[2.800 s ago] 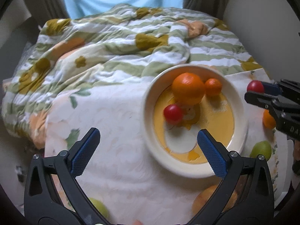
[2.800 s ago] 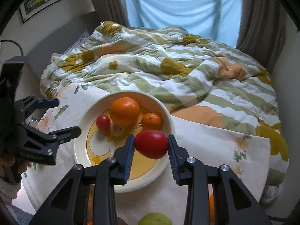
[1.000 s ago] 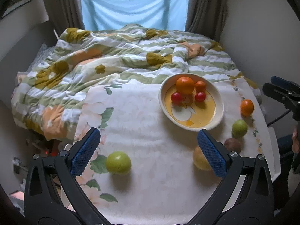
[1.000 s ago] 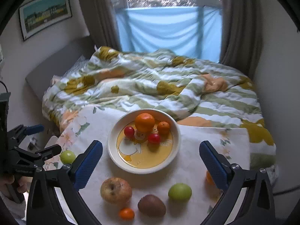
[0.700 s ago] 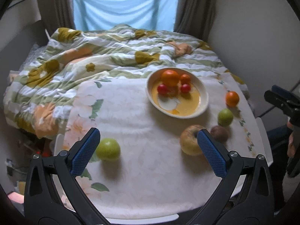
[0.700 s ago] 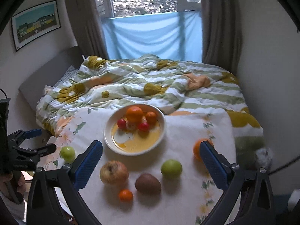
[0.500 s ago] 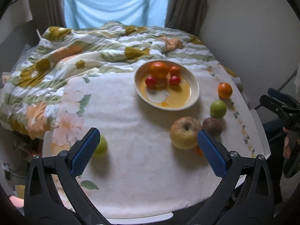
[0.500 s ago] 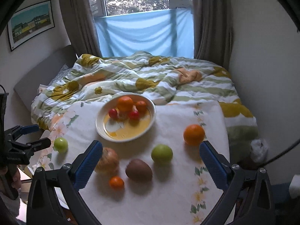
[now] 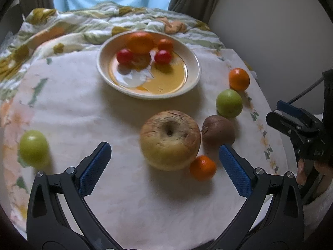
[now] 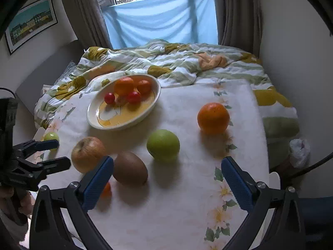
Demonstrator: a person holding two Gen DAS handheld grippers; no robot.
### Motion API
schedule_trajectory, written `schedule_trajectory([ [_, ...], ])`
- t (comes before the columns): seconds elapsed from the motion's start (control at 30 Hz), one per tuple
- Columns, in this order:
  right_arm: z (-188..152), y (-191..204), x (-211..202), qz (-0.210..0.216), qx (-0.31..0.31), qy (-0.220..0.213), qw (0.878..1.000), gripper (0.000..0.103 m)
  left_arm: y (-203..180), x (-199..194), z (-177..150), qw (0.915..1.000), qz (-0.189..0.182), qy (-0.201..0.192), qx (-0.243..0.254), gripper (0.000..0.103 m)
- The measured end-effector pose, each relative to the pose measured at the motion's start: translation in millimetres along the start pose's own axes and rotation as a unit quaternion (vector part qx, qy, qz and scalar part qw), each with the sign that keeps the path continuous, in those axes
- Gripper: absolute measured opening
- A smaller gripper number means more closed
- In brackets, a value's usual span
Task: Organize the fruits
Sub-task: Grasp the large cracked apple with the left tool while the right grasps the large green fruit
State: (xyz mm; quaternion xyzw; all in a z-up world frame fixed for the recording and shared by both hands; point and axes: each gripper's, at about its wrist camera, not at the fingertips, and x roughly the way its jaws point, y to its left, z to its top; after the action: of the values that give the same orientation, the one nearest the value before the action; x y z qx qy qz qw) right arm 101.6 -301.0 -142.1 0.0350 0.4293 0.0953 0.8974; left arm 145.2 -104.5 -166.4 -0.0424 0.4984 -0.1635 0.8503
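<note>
Nearest, the left gripper (image 9: 165, 163) is spread wide and empty above the surface (image 9: 124, 198), the wrinkled apple (image 9: 170, 139) just beyond its fingertips; the right gripper (image 10: 167, 176) is likewise spread and holds nothing, with the kiwi (image 10: 130, 171) and green fruit (image 10: 163, 145) ahead. Farther back, the plate (image 10: 149, 109) carries two oranges and two small red fruits; the bed (image 10: 177, 64) lies behind.

Probably a home bedroom: rumpled duvet (image 10: 166, 66), curtained window (image 10: 158, 10), framed picture (image 10: 31, 23).
</note>
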Motion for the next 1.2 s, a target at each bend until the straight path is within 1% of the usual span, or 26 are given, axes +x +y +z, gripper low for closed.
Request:
schedule_trajectory([
  [0.23,-1.1,-10.6,26.8,0.012,-0.018,0.024,0.999,0.103,-7.9,27.6,1.4,0.9998,0.005,0.013,-0.011,0.103],
  [0.27,-1.2,-11.1,29.6,0.013,-0.022,0.027,0.999,0.103,-8.1,30.4,1.3,0.9997,0.006,0.017,-0.014,0.1],
  [0.33,-0.1,-11.6,35.0,0.017,-0.028,0.03,0.999,0.103,-7.5,36.3,0.7,0.9995,0.005,0.025,-0.02,0.096],
  [0.37,0.9,-11.5,38.1,0.02,-0.031,0.032,0.999,0.103,-7.1,38.7,0.3,0.9994,0.005,0.028,-0.023,0.091],
  [0.4,1.7,-11.3,40.9,0.023,-0.033,0.034,0.999,0.101,-6.8,41.2,-0.3,0.9992,0.01,0.03,-0.025,0.089],
  [0.47,2.8,-10.5,46.1,0.027,-0.037,0.038,0.998,0.097,-6.3,44.9,-0.3,0.999,0.019,0.033,-0.025,0.081],
  [0.53,4.4,-10.3,52.2,0.034,-0.038,0.044,0.998,0.095,-3.9,45.0,-0.8,0.999,0.016,0.031,-0.028,0.081],
  [0.6,5.8,-9.9,57.1,0.041,-0.037,0.05,0.997,0.087,-3.8,45.2,-1.0,0.999,0.017,0.03,-0.028,0.081],
  [0.73,7.6,-6.5,65.5,0.051,-0.037,0.058,0.996,0.083,-6.6,45.9,-1.4,0.999,0.025,0.03,-0.022,0.081],
  [0.8,9.6,-4.8,69.1,0.055,-0.036,0.059,0.996,0.077,-6.4,45.7,-1.6,0.999,0.026,0.03,-0.023,0.081],
  [0.93,13.9,-4.5,74.8,0.061,-0.029,0.062,0.996,0.074,-6.7,46.1,-1.3,0.9987,0.029,0.032,-0.024,0.081],
  [1.1,15.7,-2.6,80.2,0.067,-0.026,0.068,0.995,0.062,-2.7,43.0,-3.6,0.9985,0.036,0.033,-0.023,0.081],
  [1.2,15.8,-1.4,83.1,0.068,-0.026,0.07,0.995,0.059,0.1,41.4,-4.4,0.9983,0.041,0.033,-0.025,0.081],
])
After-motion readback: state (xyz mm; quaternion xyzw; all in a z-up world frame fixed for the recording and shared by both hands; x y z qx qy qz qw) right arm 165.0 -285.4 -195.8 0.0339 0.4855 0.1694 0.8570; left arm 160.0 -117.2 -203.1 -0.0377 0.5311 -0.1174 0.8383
